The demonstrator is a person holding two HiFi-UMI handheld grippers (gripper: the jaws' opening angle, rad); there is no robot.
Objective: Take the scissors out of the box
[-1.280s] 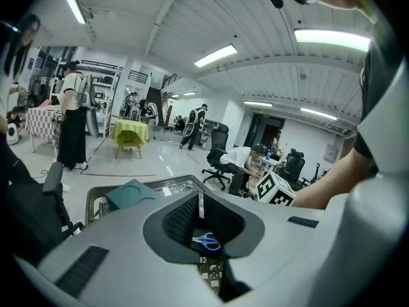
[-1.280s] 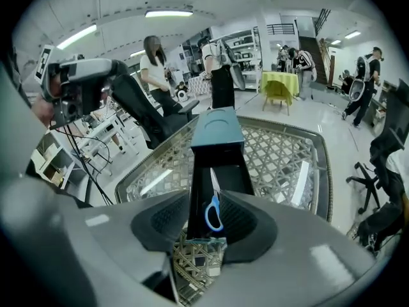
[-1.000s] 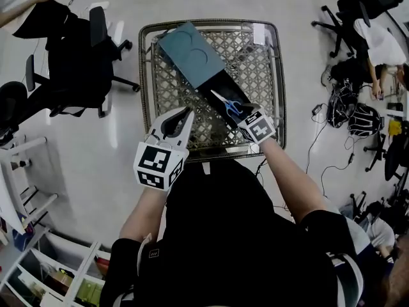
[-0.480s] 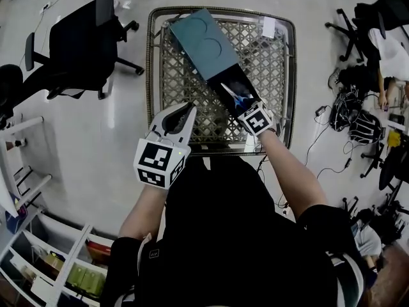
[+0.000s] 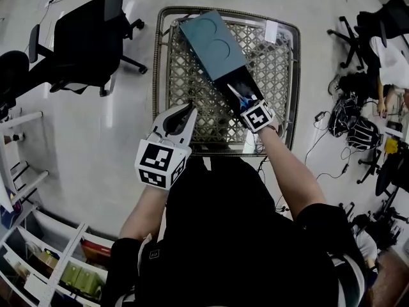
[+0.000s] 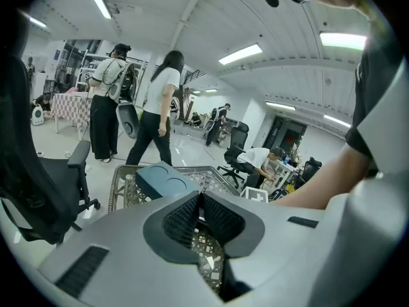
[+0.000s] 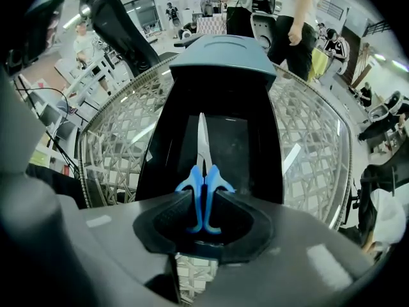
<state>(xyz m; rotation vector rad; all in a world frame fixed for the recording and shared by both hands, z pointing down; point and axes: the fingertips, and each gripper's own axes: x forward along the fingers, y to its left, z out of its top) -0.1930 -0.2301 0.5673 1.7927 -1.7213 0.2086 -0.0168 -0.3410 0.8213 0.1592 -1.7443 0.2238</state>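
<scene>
A long box lies slantwise on the wicker table (image 5: 161, 75), its teal lid (image 5: 213, 43) slid toward the far end and its black tray (image 5: 233, 80) uncovered. Blue-handled scissors (image 7: 202, 147) lie in the tray, blades pointing away from me. My right gripper (image 7: 204, 200) points steeply down over the near end of the tray (image 7: 246, 146). Its jaws are closing, with the blue handles between the pads, and I see no firm press. In the head view the right gripper (image 5: 248, 105) covers most of the scissors (image 5: 238, 94). My left gripper (image 5: 190, 110) hovers shut and empty over the table's near left part.
Black office chairs (image 5: 83, 40) stand left of the table, and more chairs, bags and cables (image 5: 351, 117) lie to the right. White shelving (image 5: 38, 254) fills the lower left. People (image 6: 156, 114) walk and sit beyond the table.
My right gripper has sunk into the tray's near end until the scissors' handles sit between its jaws. The left gripper has drifted slightly.
</scene>
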